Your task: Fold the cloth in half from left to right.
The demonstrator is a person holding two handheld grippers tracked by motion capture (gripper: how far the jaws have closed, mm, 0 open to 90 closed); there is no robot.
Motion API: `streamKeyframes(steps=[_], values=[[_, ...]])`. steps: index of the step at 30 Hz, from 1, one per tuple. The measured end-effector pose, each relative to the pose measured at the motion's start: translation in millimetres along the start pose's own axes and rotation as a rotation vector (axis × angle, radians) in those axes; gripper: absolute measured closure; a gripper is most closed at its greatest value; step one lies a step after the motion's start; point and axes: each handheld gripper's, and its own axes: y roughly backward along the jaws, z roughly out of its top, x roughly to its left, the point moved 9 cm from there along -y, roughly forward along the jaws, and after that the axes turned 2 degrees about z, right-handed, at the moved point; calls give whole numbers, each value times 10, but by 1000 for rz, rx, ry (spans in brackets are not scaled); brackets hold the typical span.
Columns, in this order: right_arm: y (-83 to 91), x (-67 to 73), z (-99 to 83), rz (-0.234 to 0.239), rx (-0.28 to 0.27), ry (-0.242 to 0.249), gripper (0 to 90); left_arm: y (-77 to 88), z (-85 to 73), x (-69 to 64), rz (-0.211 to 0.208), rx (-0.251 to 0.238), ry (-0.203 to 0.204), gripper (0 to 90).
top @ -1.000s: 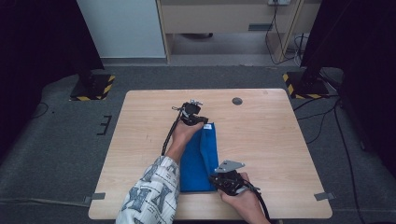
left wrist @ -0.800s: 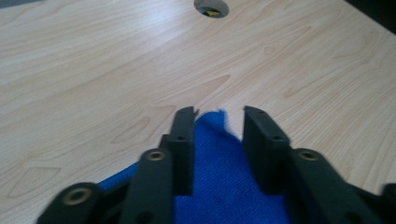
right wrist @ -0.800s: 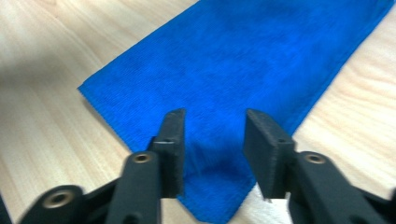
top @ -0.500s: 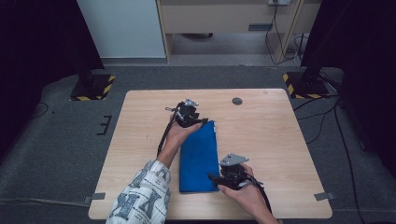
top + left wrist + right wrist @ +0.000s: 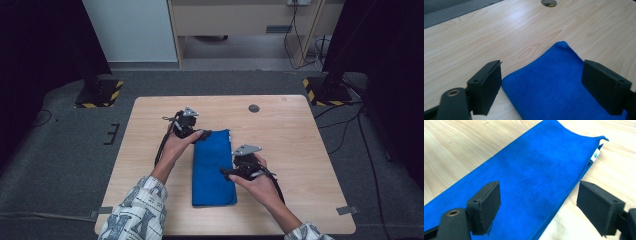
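Right gripper view: folded, fine-ribbed blue microfibre cloth (image 5: 524,177).

We are noting a light wooden table (image 5: 300,150) standing on grey carpet floor (image 5: 65,160), black curtains (image 5: 40,50) hanging either side.

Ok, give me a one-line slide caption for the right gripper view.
Right gripper, jaws just opened, above a folded blue cloth lying flat on the wooden table.
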Motion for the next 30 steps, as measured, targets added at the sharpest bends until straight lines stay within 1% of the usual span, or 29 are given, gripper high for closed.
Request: streamKeyframes(steps=[2, 3, 6, 7, 8, 9, 10, 11, 13, 15, 17, 18, 21, 24, 26, 28, 30], values=[[-66, -83, 48, -8, 5, -7, 187, 7, -28, 29, 1, 2, 0, 130], [-80, -101, 57, -8, 7, -9, 193, 9, -41, 48, 6, 3, 1, 129], [-170, -224, 136, -29, 12, -13, 266, 7, -75, 93, 13, 5, 11, 127], [-170, -224, 136, -29, 12, -13, 266, 7, -75, 93, 13, 5, 11, 129], [-193, -249, 155, -34, 17, -17, 273, -5, -98, 118, 21, 16, 7, 129], [-239, -310, 197, -47, 23, -15, 304, -12, -112, 125, 22, 22, 4, 179], [-260, -335, 218, -53, 26, -17, 315, -18, -127, 141, 28, 29, 3, 213], [-288, -376, 248, -58, 23, -20, 330, -28, -137, 154, 33, 33, 7, 220], [-345, -451, 305, -67, 18, -31, 380, -57, -156, 167, 22, 39, 32, 217], [-406, -525, 364, -78, 22, -19, 428, -91, -172, 171, 19, 43, 47, 212], [-466, -589, 423, -82, 24, -25, 471, -139, -204, 176, 26, 60, 41, 212], [-496, -620, 448, -84, 26, -34, 496, -171, -230, 182, 33, 74, 31, 212], [-590, -735, 523, -95, 21, -63, 541, -244, -274, 198, 34, 86, 33, 213], [-667, -812, 567, -103, 21, -76, 558, -298, -333, 241, 49, 110, 47, 219], [-721, -874, 593, -124, 24, -81, 560, -326, -358, 273, 63, 117, 46, 223], [-777, -922, 603, -127, 38, -90, 559, -343, -381, 286, 57, 124, 63, 241], [-826, -975, 600, -141, 58, -90, 557, -361, -406, 298, 52, 137, 67, 270]])
